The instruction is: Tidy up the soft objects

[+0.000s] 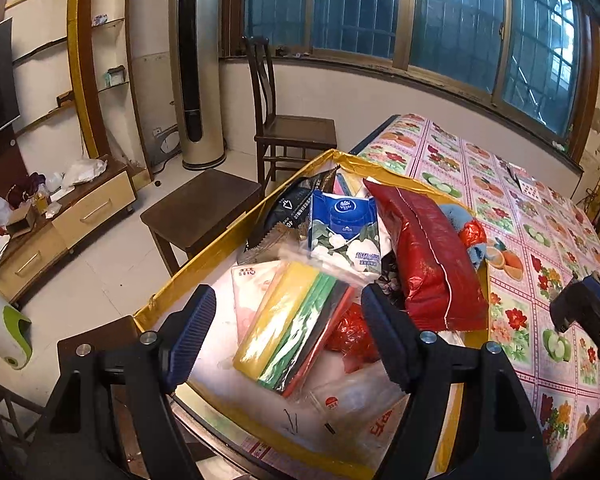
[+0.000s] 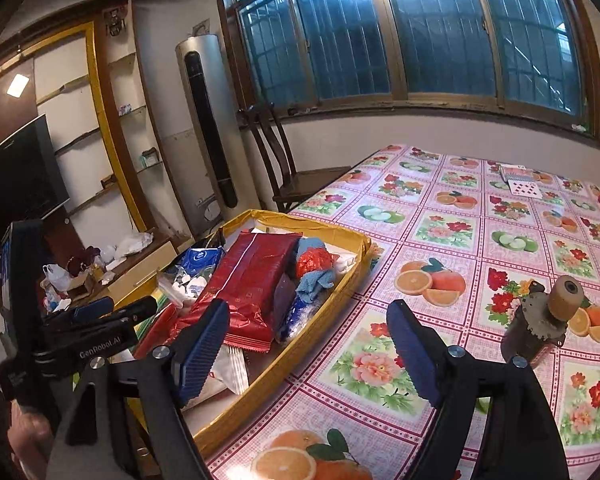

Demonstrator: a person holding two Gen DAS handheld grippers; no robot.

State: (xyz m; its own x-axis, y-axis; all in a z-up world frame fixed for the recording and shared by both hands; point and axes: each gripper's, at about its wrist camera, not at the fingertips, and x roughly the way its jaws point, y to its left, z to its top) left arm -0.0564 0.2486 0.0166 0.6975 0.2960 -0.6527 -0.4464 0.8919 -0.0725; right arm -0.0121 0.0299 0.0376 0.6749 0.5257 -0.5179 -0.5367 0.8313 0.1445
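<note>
Both tools gape wide, empty: left tool (image 1: 288, 312) above the yellow tray (image 1: 236, 232), near its multicoloured cloth pack (image 1: 296, 320); right tool (image 2: 308, 344) over the counter (image 2: 480, 240) beside it.

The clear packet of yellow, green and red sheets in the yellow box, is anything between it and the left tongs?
Nothing visible: the left tongs hang open directly over the clear packet of coloured sheets, which lies topmost in the yellow box.

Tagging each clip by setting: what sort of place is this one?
Probably a home living or dining room: a table under a floral tablecloth, a wooden chair, a tower air conditioner and a TV.
</note>
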